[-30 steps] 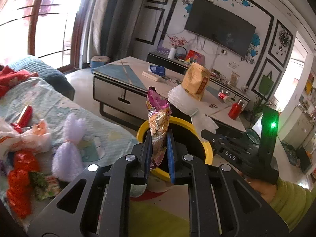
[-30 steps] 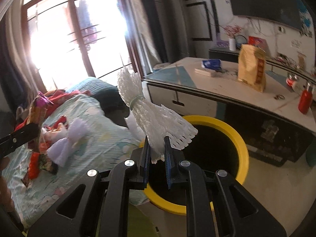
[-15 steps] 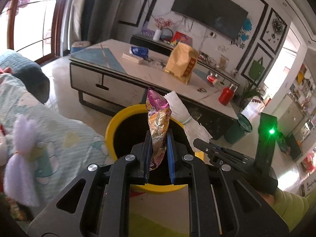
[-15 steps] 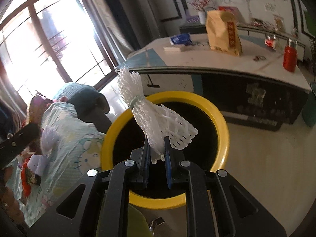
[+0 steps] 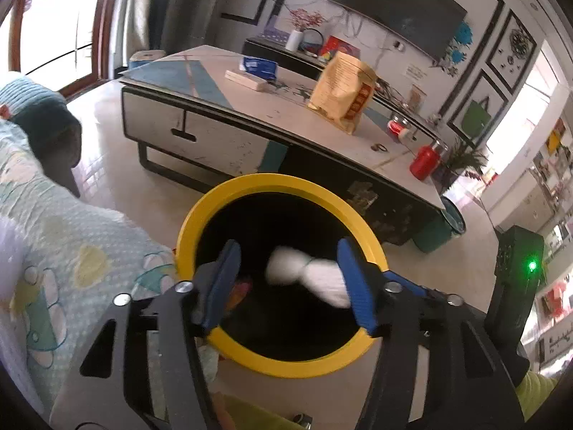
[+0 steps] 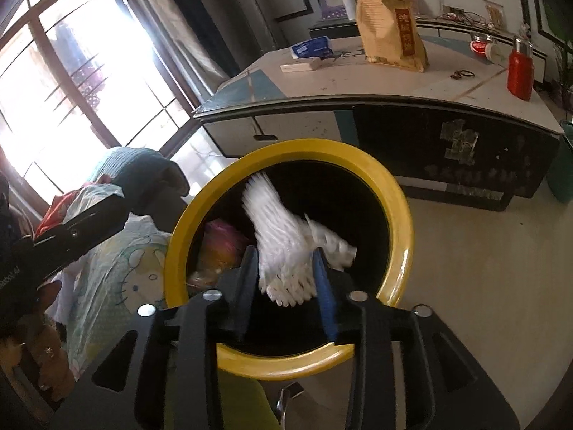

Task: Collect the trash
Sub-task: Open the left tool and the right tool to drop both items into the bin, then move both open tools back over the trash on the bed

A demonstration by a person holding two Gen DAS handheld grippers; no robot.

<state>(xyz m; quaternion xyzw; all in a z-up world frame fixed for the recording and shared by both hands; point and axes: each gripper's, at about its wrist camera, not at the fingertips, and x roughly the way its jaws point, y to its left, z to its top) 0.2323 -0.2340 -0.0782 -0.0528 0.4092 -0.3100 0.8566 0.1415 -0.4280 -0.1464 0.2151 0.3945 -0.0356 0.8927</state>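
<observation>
Below both tongs, the yellow bin (image 6: 395, 193) takes a snack wrapper (image 6: 222, 247) from the wide left gripper (image 5: 286, 286) and white foam netting (image 6: 286, 243), blurred and apparently slipping from the right gripper (image 6: 286, 286)'s just-parted jaws.

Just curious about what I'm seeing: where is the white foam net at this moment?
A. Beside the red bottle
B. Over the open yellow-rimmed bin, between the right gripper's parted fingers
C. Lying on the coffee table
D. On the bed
B: the white foam net shows against the dark inside of the yellow-rimmed bin, between the parted fingers of the right gripper.
</observation>
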